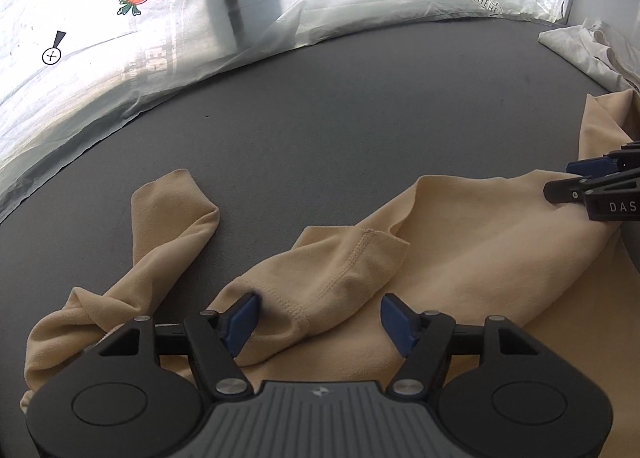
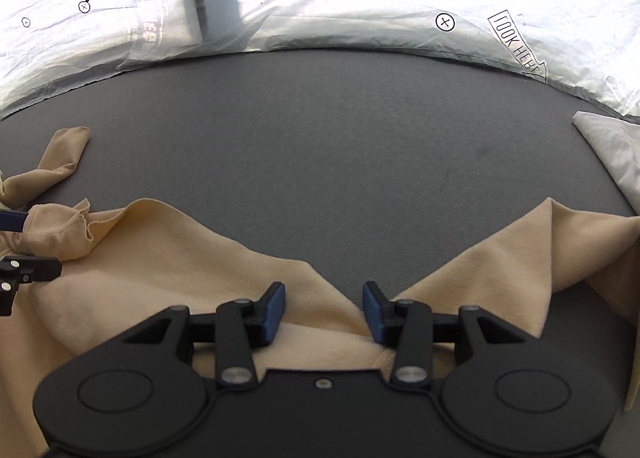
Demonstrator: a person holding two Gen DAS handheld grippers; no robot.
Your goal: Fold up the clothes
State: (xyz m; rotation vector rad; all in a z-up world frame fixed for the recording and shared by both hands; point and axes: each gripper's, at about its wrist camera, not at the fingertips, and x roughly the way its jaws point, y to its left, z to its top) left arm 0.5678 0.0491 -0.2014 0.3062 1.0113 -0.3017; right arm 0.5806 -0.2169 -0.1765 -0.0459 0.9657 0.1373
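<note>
Beige garment (image 1: 460, 242) lies crumpled across the frame's lower half, under the spread-jawed left gripper (image 1: 318, 316) and right gripper (image 2: 324, 308).

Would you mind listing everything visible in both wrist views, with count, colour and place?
beige garment: one, tan, crumpled across the near part of the table, a sleeve trailing to the left.
white cloth: one, white, bunched at the far right of the table.
table: one, dark grey, under everything.
printed sheet: one, white with orange carrots, crossed circles and a "LOOK HERE" arrow, along the table's far edge.
left gripper: one, black with blue pads, open, straddling a sleeve cuff of the garment.
right gripper: one, black with blue pads, open, over a fold of the garment on the right side.
</note>
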